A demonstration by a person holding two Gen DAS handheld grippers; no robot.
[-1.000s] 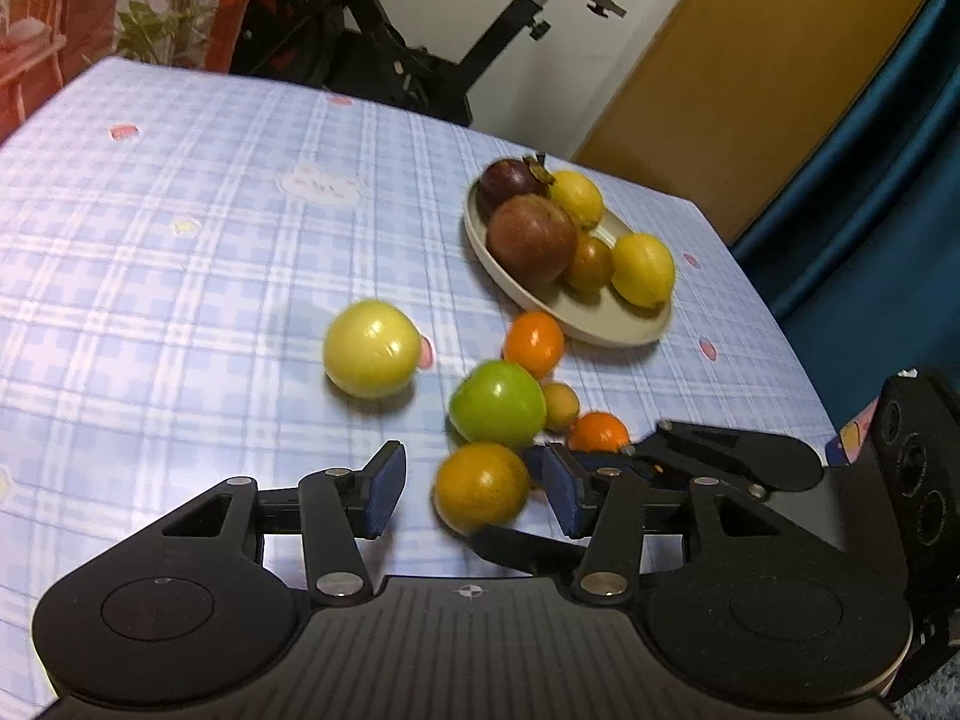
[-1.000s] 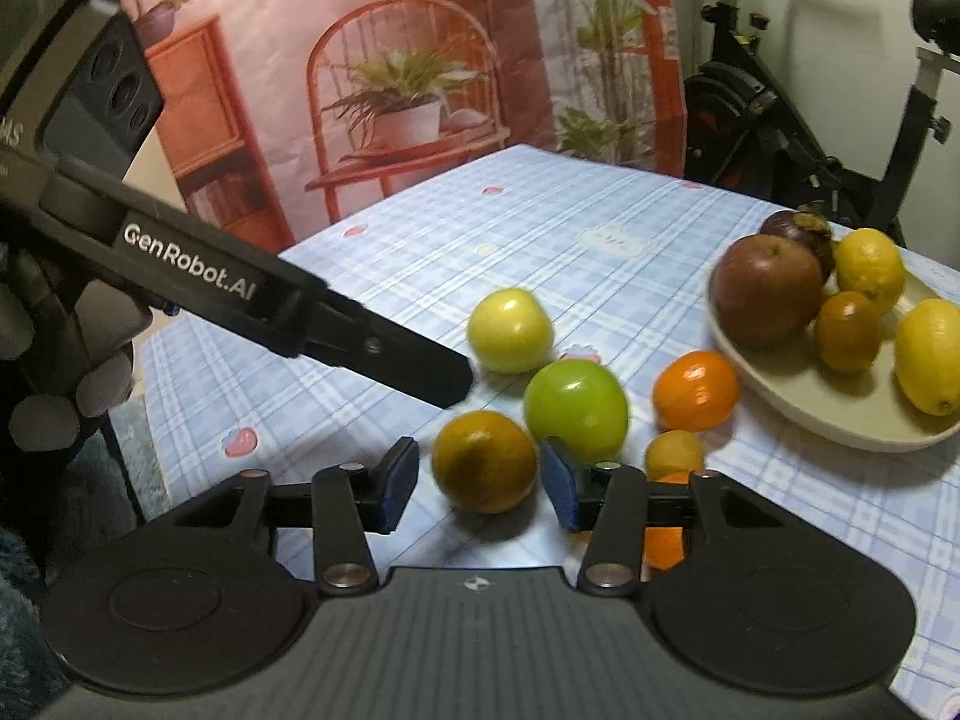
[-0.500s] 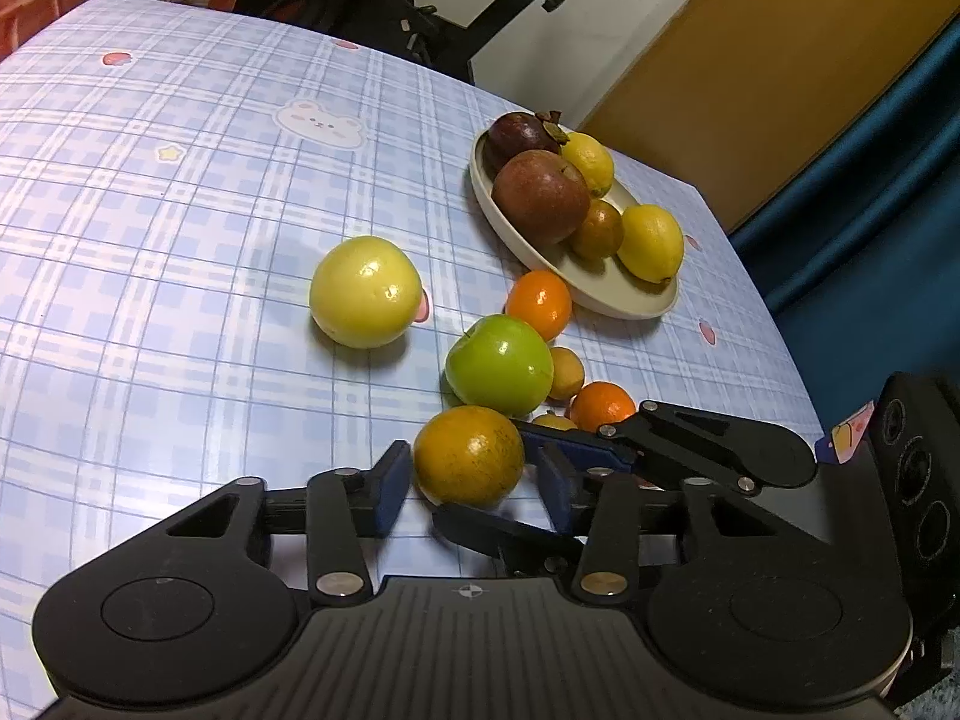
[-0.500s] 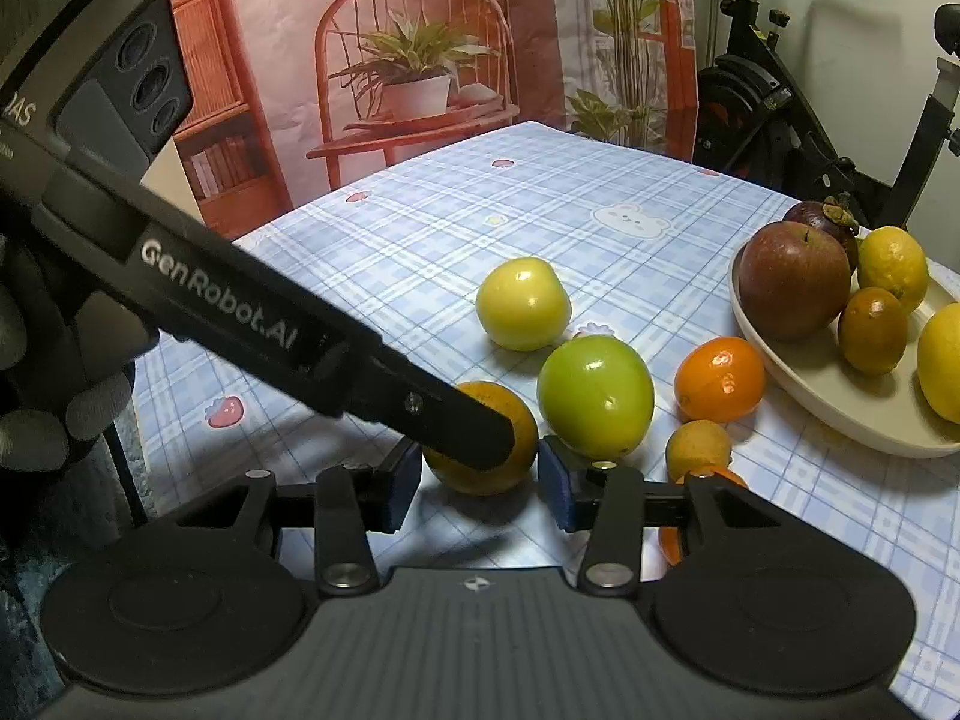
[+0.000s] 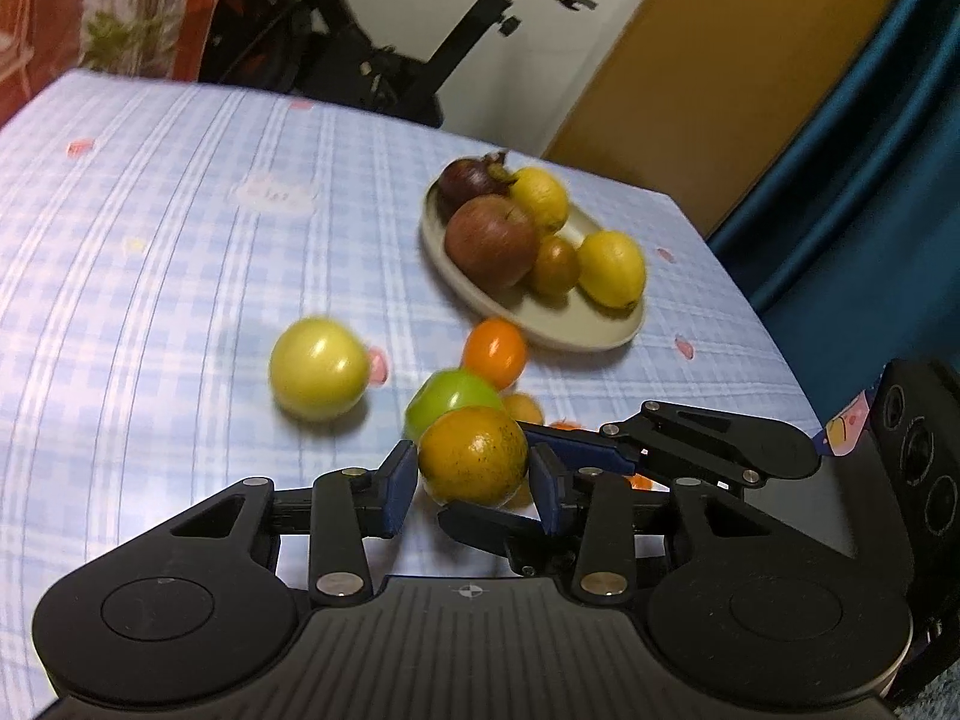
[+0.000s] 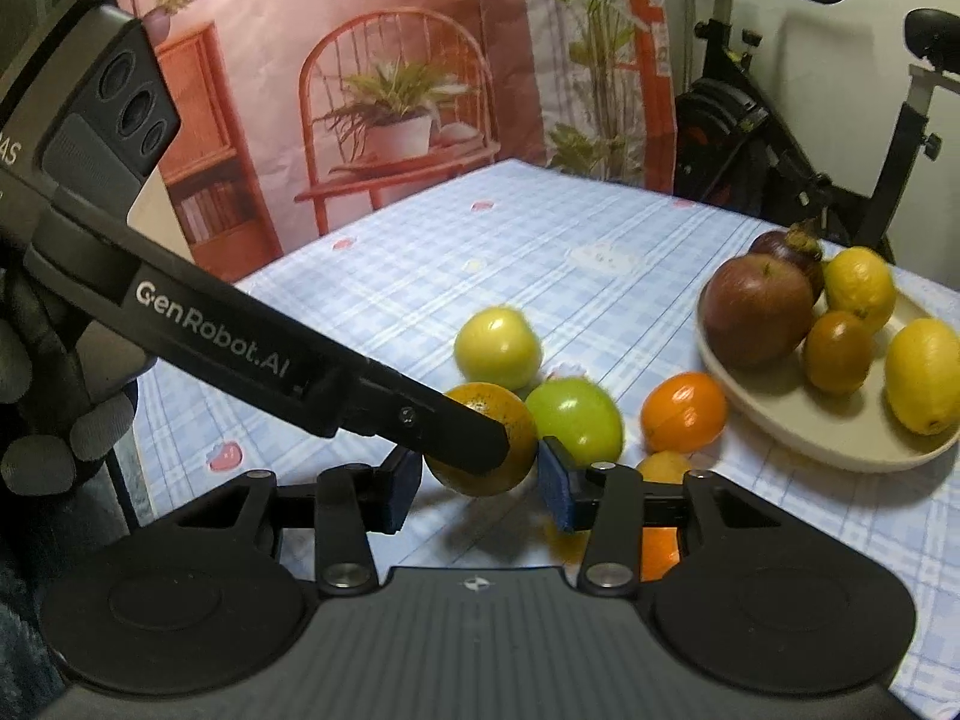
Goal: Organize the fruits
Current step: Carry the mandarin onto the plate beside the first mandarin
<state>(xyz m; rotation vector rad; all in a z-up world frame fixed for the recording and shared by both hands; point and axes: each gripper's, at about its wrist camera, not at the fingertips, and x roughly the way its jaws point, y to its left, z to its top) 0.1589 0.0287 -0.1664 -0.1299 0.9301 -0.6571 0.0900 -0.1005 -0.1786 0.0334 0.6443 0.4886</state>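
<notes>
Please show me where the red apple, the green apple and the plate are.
red apple [image 6: 757, 312], right wrist view, middle of its skin
green apple [image 6: 577, 420], right wrist view, its front
plate [image 6: 840, 450], right wrist view, near rim

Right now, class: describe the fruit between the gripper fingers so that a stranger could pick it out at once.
Start at the beige plate on the checked tablecloth. Nearer the cameras lies a cluster of loose fruit, with a green apple in it. Beside the apple sits the dull orange: speckled, yellow-orange, between both grippers' blue pads.
</notes>
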